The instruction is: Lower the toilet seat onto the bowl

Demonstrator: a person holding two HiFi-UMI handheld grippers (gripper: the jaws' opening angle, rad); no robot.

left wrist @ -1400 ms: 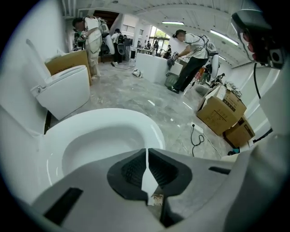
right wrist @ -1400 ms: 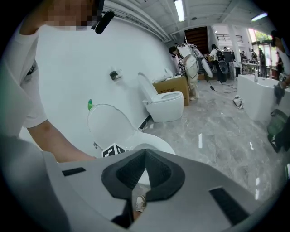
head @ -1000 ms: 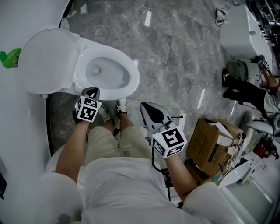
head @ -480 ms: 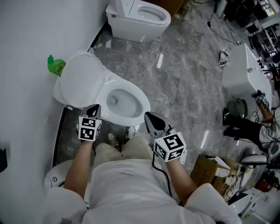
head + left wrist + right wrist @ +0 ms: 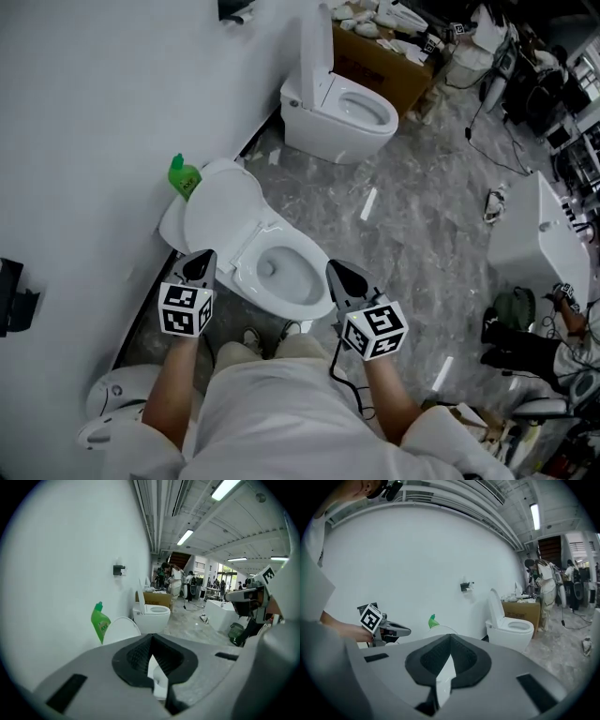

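Grippers first: left gripper [image 5: 200, 265] has its jaws together with nothing between them, and its own view confirms this. Right gripper [image 5: 339, 277] reads the same, tips meeting and empty. I see both held over the toilet, touching nothing. Left sits at 9 o'clock of the bowl [image 5: 295, 281], right at 3 o'clock, just beside the rim.

Toilet seat [image 5: 223, 211] is up, folded back toward the wall [image 5: 84, 141] at 10 o'clock from the bowl. I can't separate seat from lid at this angle. The bowl opening is fully exposed.

Green bottle [image 5: 184, 176] stands at 11 o'clock of the raised seat, against the wall. Second toilet [image 5: 349, 117] is further along the wall at 1 o'clock, lid upright. Cardboard box [image 5: 384, 67] is just behind it. The floor [image 5: 412, 216] is grey marble.
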